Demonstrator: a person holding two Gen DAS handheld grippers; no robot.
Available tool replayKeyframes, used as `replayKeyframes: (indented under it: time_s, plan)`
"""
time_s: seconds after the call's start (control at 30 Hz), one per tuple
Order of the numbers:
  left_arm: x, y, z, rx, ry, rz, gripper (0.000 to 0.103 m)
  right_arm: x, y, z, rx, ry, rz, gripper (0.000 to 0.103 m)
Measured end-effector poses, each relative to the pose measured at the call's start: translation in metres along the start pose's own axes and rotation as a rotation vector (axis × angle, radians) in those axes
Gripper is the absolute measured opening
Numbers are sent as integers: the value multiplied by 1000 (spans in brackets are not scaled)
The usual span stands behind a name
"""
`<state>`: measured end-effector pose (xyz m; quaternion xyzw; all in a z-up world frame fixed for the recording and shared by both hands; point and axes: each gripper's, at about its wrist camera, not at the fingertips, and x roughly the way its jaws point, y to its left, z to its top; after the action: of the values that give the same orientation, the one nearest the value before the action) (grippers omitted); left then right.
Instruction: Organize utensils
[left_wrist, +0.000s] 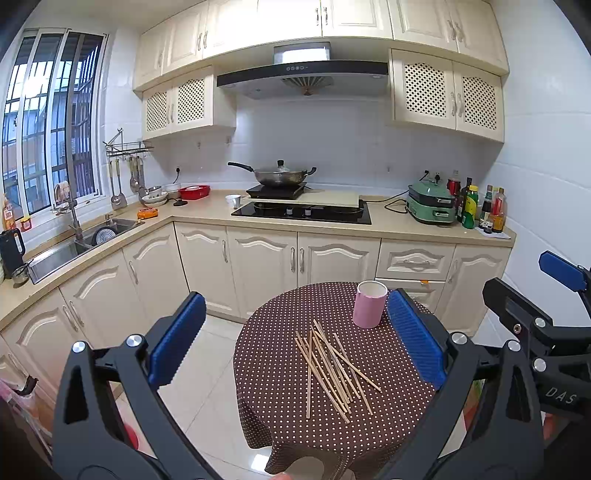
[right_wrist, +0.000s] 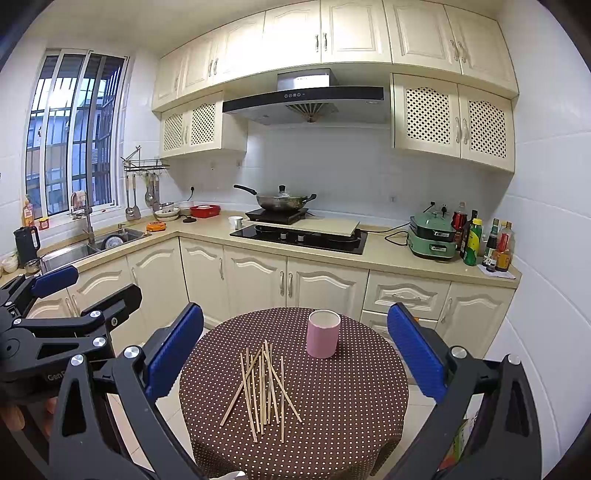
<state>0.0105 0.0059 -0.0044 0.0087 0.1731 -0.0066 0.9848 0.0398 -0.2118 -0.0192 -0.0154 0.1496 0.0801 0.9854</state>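
Several wooden chopsticks (left_wrist: 332, 369) (right_wrist: 264, 384) lie in a loose, crossed pile on a round table (left_wrist: 280, 417) (right_wrist: 351, 406) covered with a brown dotted cloth. A pink cylindrical cup (left_wrist: 369, 304) (right_wrist: 323, 334) stands upright behind them, towards the table's far right, and looks empty. My left gripper (left_wrist: 295, 295) (right_wrist: 92, 286) hovers open above the table's near left side, holding nothing. Beside it on the right, my right gripper (right_wrist: 295, 310) (left_wrist: 532, 284) is likewise open and empty. Neither touches the chopsticks or the cup.
Cream kitchen cabinets (right_wrist: 258, 280) and an L-shaped counter stand behind the table, carrying a wok on a hob (right_wrist: 284, 201), a green cooker (right_wrist: 432, 236), bottles (right_wrist: 472, 240) and a sink (right_wrist: 92, 245). White tiled floor (left_wrist: 214, 369) surrounds the table.
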Motion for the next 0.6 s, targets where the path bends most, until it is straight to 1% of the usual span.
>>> replayKeyframes:
  time_s: [0.6]
  plan:
    - [3, -2, 4, 5, 6, -14, 97, -1, 2, -2, -1, 12, -15, 96]
